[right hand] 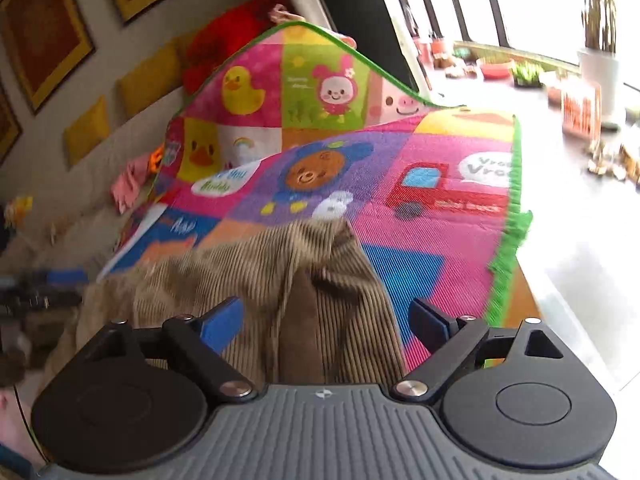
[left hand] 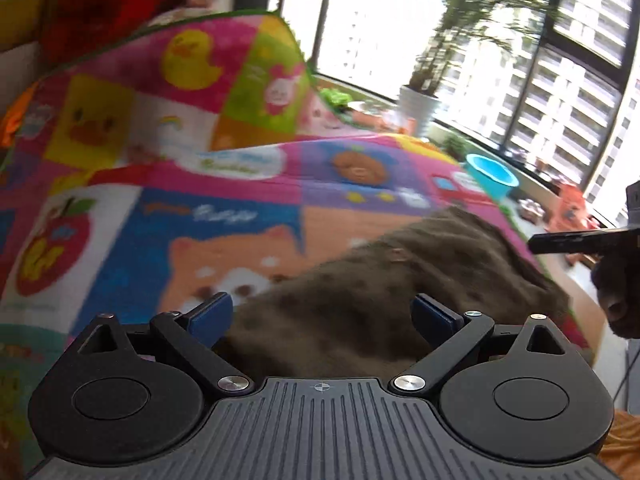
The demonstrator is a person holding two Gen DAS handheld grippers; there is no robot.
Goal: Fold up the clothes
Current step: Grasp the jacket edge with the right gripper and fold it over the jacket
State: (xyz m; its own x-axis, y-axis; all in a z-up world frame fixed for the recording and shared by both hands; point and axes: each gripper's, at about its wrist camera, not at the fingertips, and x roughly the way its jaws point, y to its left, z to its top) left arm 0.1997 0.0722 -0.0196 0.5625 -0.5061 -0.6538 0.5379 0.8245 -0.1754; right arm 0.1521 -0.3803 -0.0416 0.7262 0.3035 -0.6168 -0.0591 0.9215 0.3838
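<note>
Cartoon mat over the desk, far corner curled up; blue bowl beyond; white planter at window.

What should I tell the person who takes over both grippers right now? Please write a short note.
Left gripper: open, holds nothing.
Right gripper: open, holds nothing; its finger shows at the right edge of the left view.
Brown corduroy garment: lies bunched on the colourful play mat, right in front of both grippers, with one layer doubled over.
Done: it appears partly folded; how far, I cannot tell.
Left: probably flatten it and finish the fold.
</note>
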